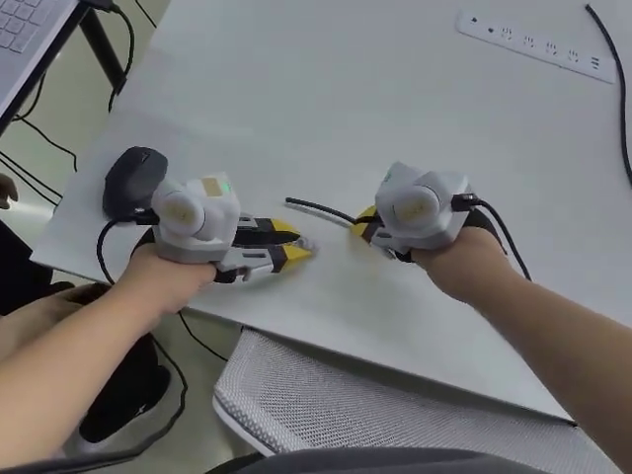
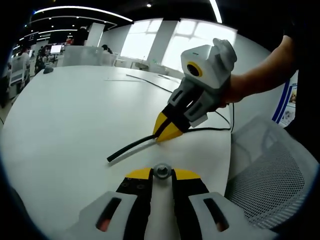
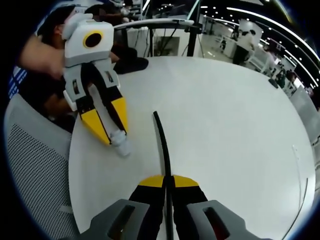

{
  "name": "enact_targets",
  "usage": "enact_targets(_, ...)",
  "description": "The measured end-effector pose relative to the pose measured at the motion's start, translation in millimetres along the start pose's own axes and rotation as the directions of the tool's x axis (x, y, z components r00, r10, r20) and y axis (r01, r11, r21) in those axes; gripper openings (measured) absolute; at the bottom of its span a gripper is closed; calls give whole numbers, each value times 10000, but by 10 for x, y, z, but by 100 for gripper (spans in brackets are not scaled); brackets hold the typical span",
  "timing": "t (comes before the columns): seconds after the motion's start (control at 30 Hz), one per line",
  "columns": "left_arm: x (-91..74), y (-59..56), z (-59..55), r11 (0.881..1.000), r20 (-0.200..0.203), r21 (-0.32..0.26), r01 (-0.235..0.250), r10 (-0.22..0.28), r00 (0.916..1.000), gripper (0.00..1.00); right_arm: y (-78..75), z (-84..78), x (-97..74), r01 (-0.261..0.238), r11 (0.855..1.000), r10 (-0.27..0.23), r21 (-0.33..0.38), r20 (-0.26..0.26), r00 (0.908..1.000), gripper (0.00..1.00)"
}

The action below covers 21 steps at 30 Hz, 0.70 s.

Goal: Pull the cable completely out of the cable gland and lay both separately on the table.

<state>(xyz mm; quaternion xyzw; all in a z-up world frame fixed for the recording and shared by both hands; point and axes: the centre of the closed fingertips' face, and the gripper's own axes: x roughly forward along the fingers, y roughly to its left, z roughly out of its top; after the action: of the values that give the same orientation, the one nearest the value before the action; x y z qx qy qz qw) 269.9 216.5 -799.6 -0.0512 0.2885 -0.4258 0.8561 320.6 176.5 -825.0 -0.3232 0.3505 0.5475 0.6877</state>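
My left gripper (image 1: 294, 247) is shut on the small grey cable gland (image 1: 305, 244), low over the table near its front edge. In the left gripper view the gland (image 2: 161, 171) sits pinched between the yellow tips. My right gripper (image 1: 361, 226) is shut on the black cable (image 1: 316, 209), whose free end points left, apart from the gland. In the right gripper view the cable (image 3: 161, 140) runs straight ahead from my shut right gripper (image 3: 168, 181), and the left gripper (image 3: 112, 136) holds the gland (image 3: 120, 143) beside it. The left gripper view shows the right gripper (image 2: 167, 131) gripping the cable (image 2: 129, 149).
A black mouse (image 1: 133, 178) lies left of my left hand. A white power strip (image 1: 533, 41) is at the far right, with a black lead (image 1: 619, 89) by the table's right edge. A keyboard (image 1: 25, 25) is at top left. A mesh chair (image 1: 326, 395) stands below the front edge.
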Motion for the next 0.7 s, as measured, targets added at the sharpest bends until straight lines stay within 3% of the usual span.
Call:
enact_targets(0.5, -12, 28, -81, 9997, -318, 242, -49, 57, 9995, 16, -10, 6, -4, 87, 10000, -87, -42, -10, 10000, 0)
enact_targets(0.7, -14, 39, -120, 9990, -616, 433, -93, 119, 9980, 16, -10, 7, -4, 104, 9999, -104, 7, -4, 9999, 0)
